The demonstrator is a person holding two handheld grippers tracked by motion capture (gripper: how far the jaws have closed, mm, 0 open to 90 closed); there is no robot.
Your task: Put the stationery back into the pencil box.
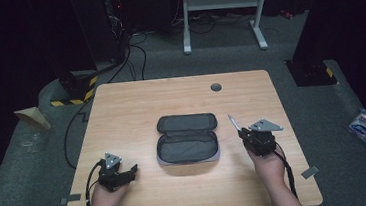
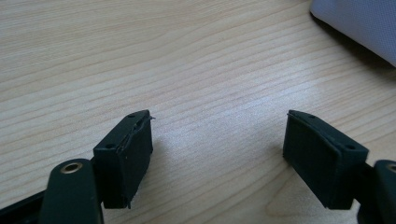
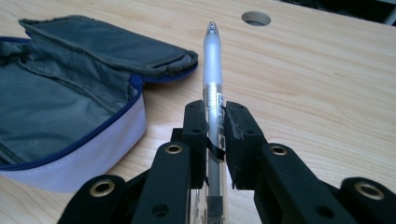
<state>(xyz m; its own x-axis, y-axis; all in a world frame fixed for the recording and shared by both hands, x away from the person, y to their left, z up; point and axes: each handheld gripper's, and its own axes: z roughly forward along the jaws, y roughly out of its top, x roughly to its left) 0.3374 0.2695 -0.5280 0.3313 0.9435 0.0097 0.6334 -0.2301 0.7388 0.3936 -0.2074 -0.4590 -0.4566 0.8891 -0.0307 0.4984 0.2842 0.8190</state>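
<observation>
Clamping the pen (image 3: 212,88) near its rear, the right tongs (image 3: 215,140) risk it pivoting before reaching the open pouch (image 1: 187,138) at frame centre; left tongs (image 2: 219,154) gape wide, empty.

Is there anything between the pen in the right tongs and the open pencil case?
Nothing visible. The right tongs hold the pen just right of the open pencil case, with bare table between them. Its lid is folded back, so the inside lies open. The left tongs sit open on the case's other side.
</observation>
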